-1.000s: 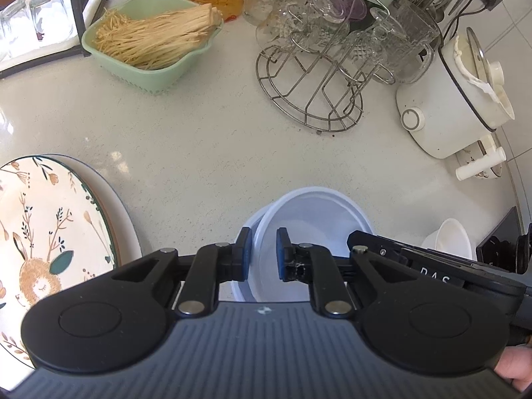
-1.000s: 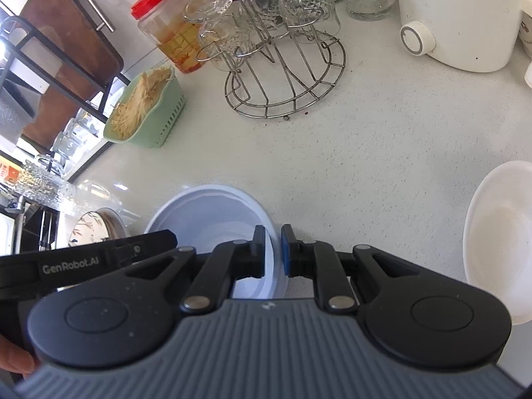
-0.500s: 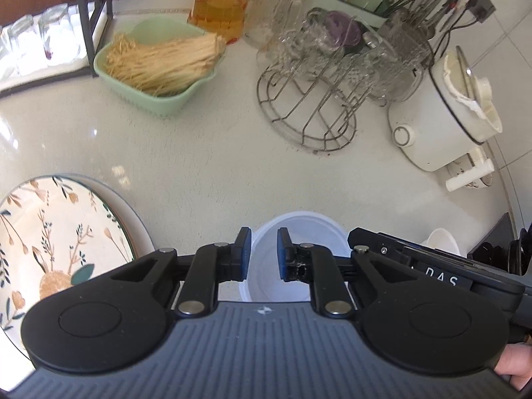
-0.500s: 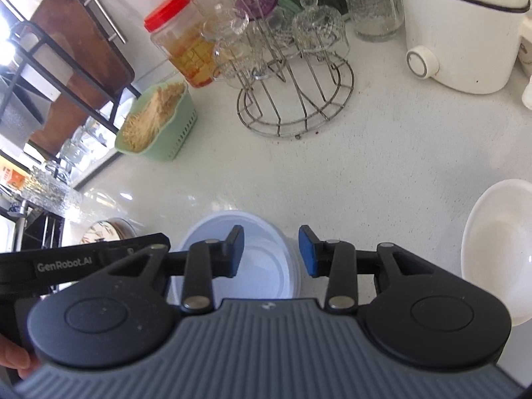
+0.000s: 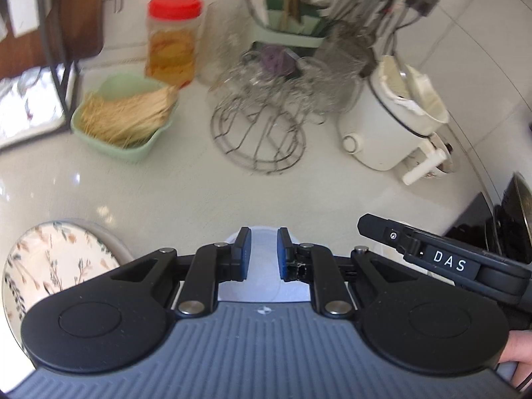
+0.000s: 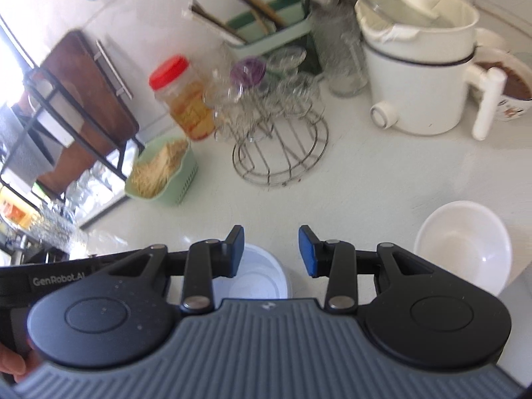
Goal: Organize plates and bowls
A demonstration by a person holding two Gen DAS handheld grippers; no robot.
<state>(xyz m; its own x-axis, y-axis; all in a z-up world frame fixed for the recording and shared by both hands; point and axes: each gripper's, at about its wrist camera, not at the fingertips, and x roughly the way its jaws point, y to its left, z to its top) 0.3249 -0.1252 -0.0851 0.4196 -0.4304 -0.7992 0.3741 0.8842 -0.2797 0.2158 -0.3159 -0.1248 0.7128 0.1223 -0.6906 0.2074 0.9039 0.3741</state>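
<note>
The left claw [image 5: 262,237] hung over the pale blue bowl [image 5: 252,294] with its pads nearly closed, only a narrow gap between them and nothing gripped. The right claw [image 6: 270,244] stood over the same bowl [image 6: 256,279], its pads apart and empty, with the bowl's rim showing below its left pad. The bowl sat upright on the white bench [image 5: 199,193], clear of both claws. Left of the bowl lay a floral plate [image 5: 50,266] on top of a plain plate. Right of the bowl, well apart from it, a white bowl [image 6: 462,249] stood empty and upright. Beyond the bowl stood a wire rack [image 5: 259,139] hung with glasses. Beyond the bowl to the left was a green basket [image 5: 123,123] of dry noodles, with a red-lidded jar [image 5: 173,40] behind it. Beyond the bowl to the right was a white electric pot [image 5: 389,123]
</note>
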